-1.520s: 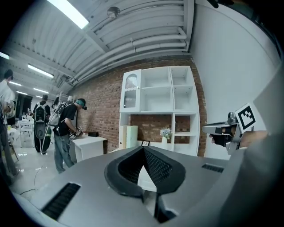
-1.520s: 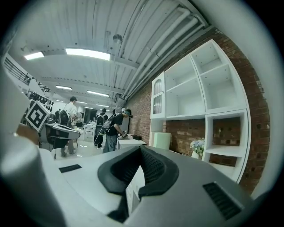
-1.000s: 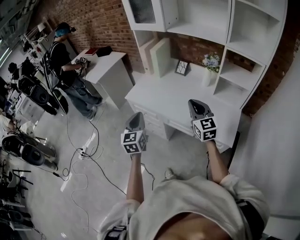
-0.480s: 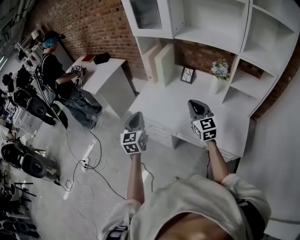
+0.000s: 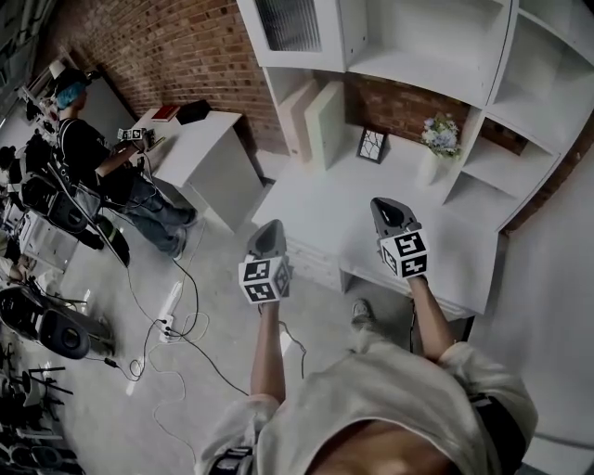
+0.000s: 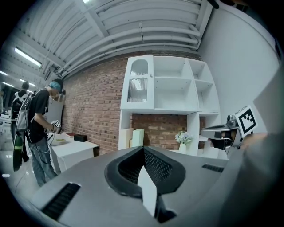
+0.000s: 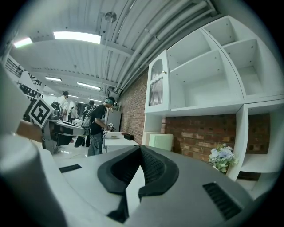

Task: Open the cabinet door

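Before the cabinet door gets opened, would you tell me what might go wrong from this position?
Both the left gripper and right gripper are shut, so a reach for the cabinet door may just bump it unless one opens first. The flower vase stands on the desk and could be knocked. Loose cables on the floor might catch a foot.

I'm looking into an industrial workshop hall: bare brick wall (image 5: 186,46), ribbed metal ceiling (image 6: 133,26) with strip lights (image 7: 77,36), cables (image 5: 190,327) trailing over the grey floor (image 5: 121,417).
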`<act>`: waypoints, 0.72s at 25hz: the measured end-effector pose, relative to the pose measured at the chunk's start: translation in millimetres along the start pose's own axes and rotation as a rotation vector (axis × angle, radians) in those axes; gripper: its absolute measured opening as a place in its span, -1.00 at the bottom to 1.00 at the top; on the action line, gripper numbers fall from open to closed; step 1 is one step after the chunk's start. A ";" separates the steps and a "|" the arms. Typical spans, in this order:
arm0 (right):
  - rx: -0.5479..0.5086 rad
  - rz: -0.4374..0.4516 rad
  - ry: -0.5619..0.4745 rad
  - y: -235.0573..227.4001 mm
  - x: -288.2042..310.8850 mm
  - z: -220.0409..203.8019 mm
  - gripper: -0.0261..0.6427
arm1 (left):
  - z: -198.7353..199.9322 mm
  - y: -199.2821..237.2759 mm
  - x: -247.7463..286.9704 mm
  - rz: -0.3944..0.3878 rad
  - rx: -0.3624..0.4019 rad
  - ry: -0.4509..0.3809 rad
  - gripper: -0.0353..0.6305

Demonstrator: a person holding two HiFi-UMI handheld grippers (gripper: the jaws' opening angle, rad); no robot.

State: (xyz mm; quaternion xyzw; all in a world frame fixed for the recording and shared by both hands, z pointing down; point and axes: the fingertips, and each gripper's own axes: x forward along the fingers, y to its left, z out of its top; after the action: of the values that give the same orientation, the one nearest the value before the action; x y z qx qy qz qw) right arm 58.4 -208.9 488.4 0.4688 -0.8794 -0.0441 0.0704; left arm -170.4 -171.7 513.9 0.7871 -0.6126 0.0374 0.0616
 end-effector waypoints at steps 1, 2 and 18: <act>0.002 0.002 0.002 -2.2 5.6 -4.0 -0.88 | -3.9 2.2 5.9 0.002 0.001 0.006 -0.82; 0.002 0.003 0.005 -4.6 11.1 -7.0 -0.88 | -6.6 4.1 11.7 0.003 0.001 0.010 -0.82; 0.003 0.018 -0.016 -72.8 134.0 -1.0 -0.88 | 18.0 40.8 142.5 0.004 0.014 0.010 -0.82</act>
State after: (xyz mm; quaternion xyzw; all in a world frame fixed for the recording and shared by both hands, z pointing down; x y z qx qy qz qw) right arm 44.4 -360.8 490.0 0.4605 -0.8842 -0.0459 0.0634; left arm -175.0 -321.0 517.3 0.7862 -0.6134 0.0457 0.0590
